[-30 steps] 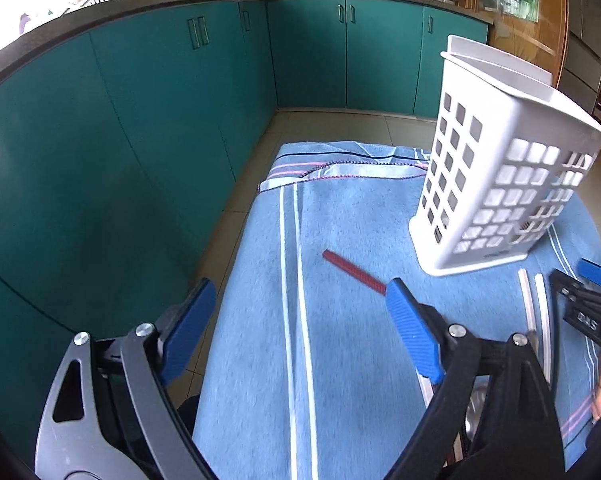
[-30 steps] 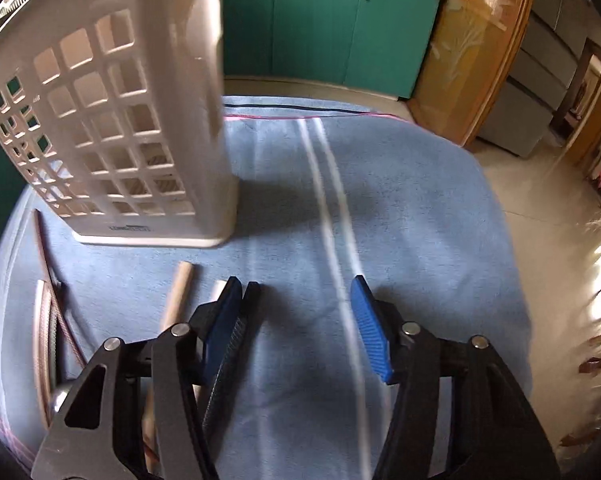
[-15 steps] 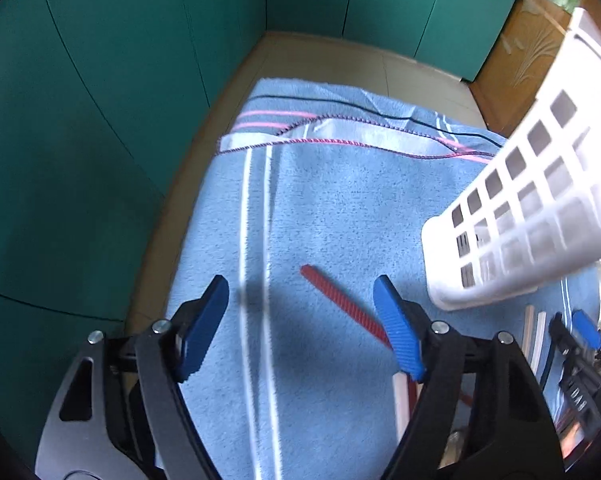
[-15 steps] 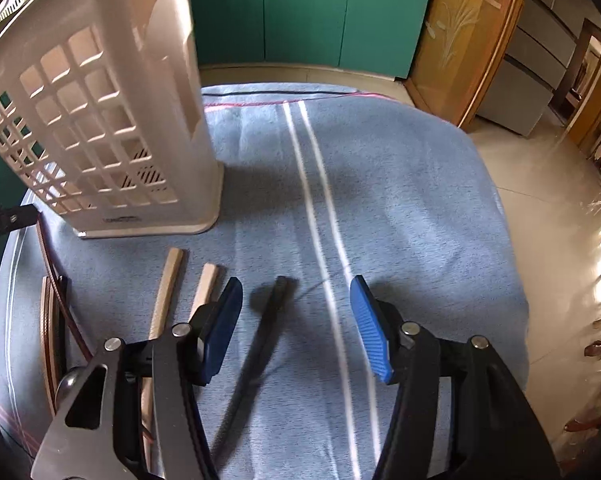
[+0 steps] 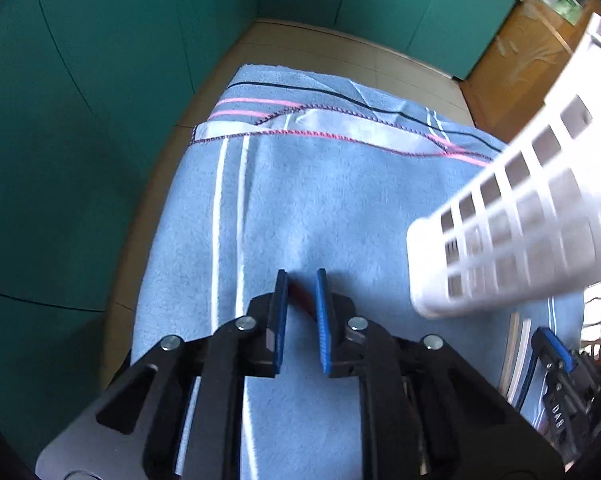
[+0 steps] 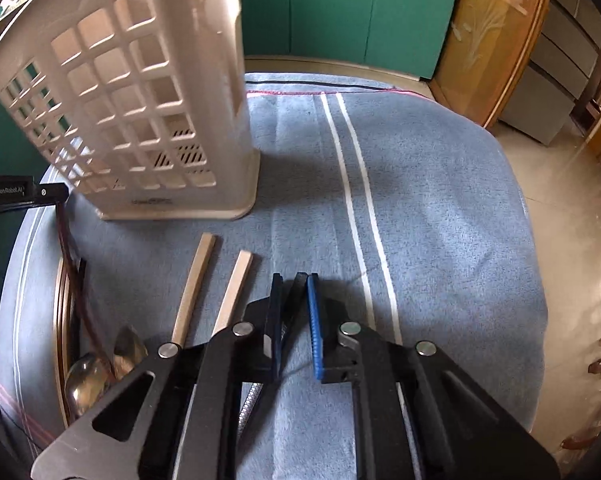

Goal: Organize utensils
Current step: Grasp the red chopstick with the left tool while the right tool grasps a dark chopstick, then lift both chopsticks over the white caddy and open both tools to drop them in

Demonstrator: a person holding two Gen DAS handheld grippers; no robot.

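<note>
My left tongs [image 5: 300, 280] have just been closing and are now clamping the red handle [image 5: 300, 294]; my right tongs [image 6: 294, 284] have just been closing too, now pinching the black handle [image 6: 290, 312]; the white basket [image 6: 140, 100] is standing at eleven o'clock on the blue-towelled surface [image 6: 440, 220]; two wooden handles [image 6: 196, 276] are lying at nine o'clock of my right tongs.

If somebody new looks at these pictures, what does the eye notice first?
First the white basket, standing tall at the far left of the blue towel. Next the two grippers low in front: the left gripper has just closed on a red handle, the right gripper on a black handle.
</note>
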